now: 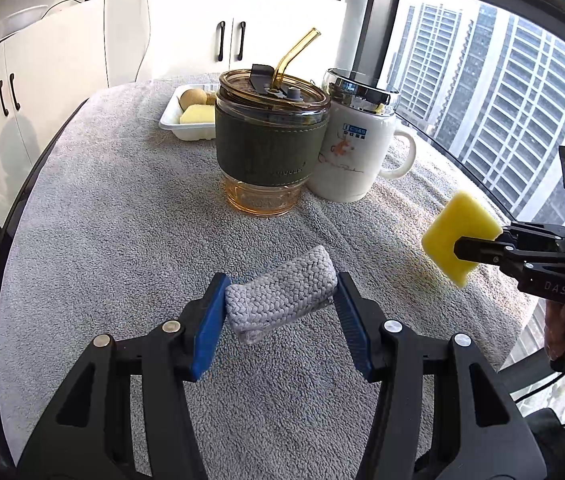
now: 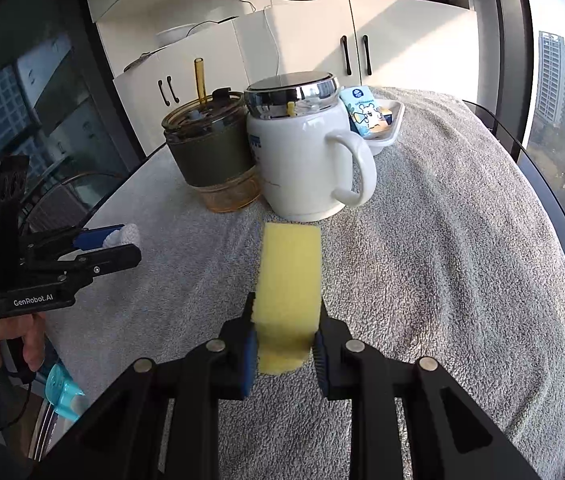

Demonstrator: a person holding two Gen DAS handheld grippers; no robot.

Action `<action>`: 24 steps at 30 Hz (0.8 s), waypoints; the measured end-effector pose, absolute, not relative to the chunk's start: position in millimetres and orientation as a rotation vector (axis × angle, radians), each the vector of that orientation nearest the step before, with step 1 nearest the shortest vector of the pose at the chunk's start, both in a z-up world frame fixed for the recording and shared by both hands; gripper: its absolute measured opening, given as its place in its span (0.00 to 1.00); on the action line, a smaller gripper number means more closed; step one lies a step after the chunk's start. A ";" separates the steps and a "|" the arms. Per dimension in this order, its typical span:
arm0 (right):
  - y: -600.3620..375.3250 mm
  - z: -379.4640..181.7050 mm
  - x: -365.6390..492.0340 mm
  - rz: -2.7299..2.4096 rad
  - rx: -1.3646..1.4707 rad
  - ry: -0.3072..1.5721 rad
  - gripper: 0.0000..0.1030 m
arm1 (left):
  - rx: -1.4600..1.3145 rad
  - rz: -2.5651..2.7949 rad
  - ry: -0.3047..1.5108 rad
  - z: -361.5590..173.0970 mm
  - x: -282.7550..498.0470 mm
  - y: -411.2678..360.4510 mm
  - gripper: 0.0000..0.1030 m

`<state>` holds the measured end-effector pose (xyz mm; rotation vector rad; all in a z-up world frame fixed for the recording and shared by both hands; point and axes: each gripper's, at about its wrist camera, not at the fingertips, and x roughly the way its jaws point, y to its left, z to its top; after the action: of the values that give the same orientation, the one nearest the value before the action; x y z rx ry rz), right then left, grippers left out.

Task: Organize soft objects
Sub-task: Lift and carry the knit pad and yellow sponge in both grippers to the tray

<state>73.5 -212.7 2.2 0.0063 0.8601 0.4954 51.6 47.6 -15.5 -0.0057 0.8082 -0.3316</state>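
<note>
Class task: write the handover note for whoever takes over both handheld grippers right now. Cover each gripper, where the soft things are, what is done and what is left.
Left gripper: shut on the grey knitted cloth, lifted just above the towel-covered table.
Right gripper: shut on the yellow sponge, held in the air.
White tray behind the amber cup and the white mug already holds some items.
Done: both soft things picked up.
Left: put them away, probably in the tray; the place is my guess.
</note>
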 end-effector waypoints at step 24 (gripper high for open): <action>-259.1 64.3 111.0 0.375 -0.115 0.758 0.25 | 0.010 -0.260 0.680 50.4 105.7 84.2 0.50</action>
<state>111.0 -259.1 64.3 -0.1150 0.7580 0.3748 105.7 84.2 50.4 0.0098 0.6803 -0.2597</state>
